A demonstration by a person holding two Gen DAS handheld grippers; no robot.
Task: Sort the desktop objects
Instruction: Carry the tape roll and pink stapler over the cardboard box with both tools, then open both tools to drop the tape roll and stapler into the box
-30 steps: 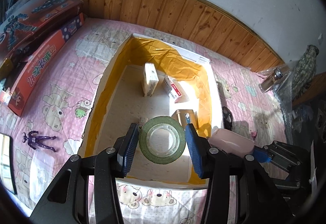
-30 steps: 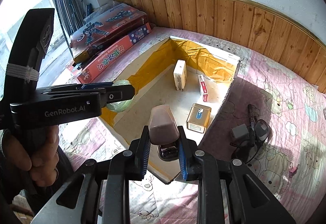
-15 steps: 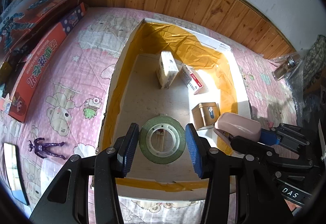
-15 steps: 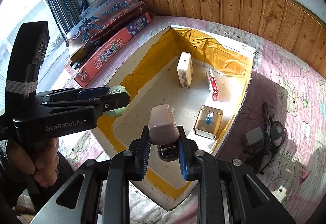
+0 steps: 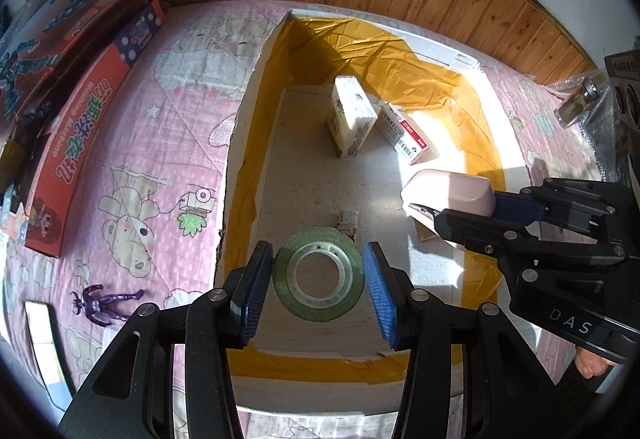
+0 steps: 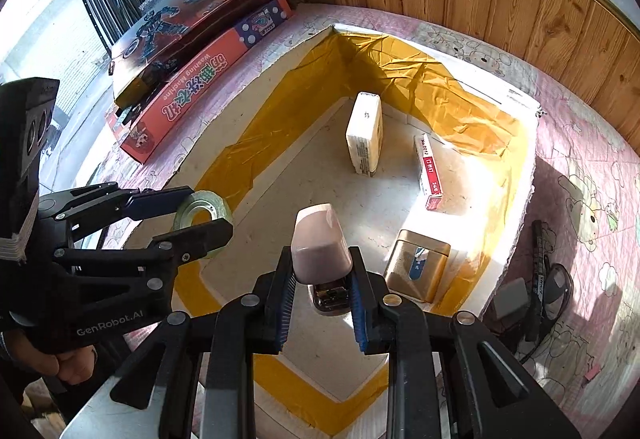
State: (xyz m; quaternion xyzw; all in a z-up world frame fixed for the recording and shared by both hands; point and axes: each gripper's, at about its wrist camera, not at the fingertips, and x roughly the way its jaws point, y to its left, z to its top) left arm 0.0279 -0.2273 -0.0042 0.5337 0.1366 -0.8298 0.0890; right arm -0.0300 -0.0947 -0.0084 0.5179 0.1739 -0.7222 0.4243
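My left gripper is shut on a green roll of tape and holds it above the near end of the white box lined with yellow tape. My right gripper is shut on a pink stapler and holds it over the box's right side. The stapler also shows in the left wrist view, and the tape roll in the right wrist view. Inside the box lie a cream carton, a red-and-white staple box and a gold tin.
Red toy boxes lie along the left on the pink blanket. A purple figure lies left of the box. A marker and dark glasses lie right of the box. A wood-panelled wall runs behind.
Both grippers have moved forward and lower over the box with their loads. The stapler now hangs well inside the box's right side, and a small item shows on the floor behind the tape.
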